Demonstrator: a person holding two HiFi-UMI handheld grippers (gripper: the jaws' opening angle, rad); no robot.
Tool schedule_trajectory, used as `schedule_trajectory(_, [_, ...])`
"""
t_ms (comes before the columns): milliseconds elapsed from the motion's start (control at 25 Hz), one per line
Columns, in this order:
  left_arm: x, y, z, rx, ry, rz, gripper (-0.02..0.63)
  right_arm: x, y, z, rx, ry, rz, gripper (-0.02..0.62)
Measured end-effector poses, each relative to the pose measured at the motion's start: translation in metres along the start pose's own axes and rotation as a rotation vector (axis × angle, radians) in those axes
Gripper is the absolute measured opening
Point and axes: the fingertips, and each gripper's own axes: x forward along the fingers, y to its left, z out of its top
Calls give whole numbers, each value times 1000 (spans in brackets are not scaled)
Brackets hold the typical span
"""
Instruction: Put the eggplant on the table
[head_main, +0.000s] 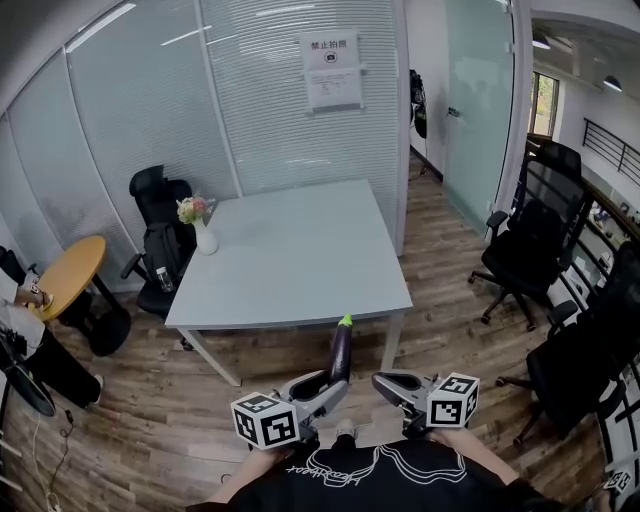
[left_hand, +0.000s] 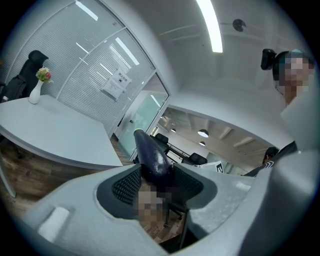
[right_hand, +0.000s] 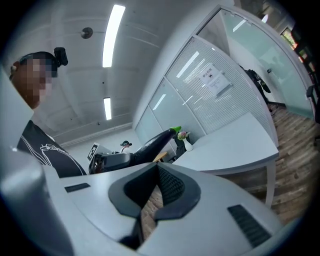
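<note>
The left claw (head_main: 328, 388) pinches the eggplant (head_main: 341, 358) by its thick lower end, with the meshed black pads pressed on either side of it. In the left gripper view the eggplant (left_hand: 151, 154) rises out from between the pads. The right claw (head_main: 392, 383) is just beside it, pressed together with nothing in it.

The eggplant is held in the air above the floor (head_main: 140, 410). It is not on the surface (head_main: 290, 250). It is in front of the near edge, toward the near right corner, and its green stem end points up at that edge.

On the surface a white vase (head_main: 205, 238) of flowers (head_main: 192, 208) stands at the left edge, toward the far left corner. A black office chair (head_main: 155, 200) is beyond that corner, and a round table (head_main: 70, 275) is farther left. More black chairs (head_main: 530, 240) are on the right, well apart from the surface. Behind it runs a glass partition (head_main: 150, 100) with blinds, and a paper notice (head_main: 332, 70) is fixed to it.

The eggplant is long, slim and slightly curved, with glossy dark purple skin and a bright green cap. The surface is a pale grey, smooth square top on white legs. The floor is wood plank. Each claw has a light grey plastic body and carries a cube with square markers.
</note>
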Motion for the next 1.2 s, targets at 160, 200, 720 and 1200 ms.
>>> schedule_trajectory(160, [19,30,14,-18,12,-4,206,19,-29,12,11,6,-14,9])
schedule_trajectory(200, [25,38,19,-20,14,-6,206,24,-38,15,15,5,-19,9])
schedule_trajectory(720, [92,156,102,-34,35,-20,206,112,-152,83,54,-11,-85,9])
schedule_trajectory(1200, [123,254,160,10,17,2,206,189,-223,119,51,-17,-103,9])
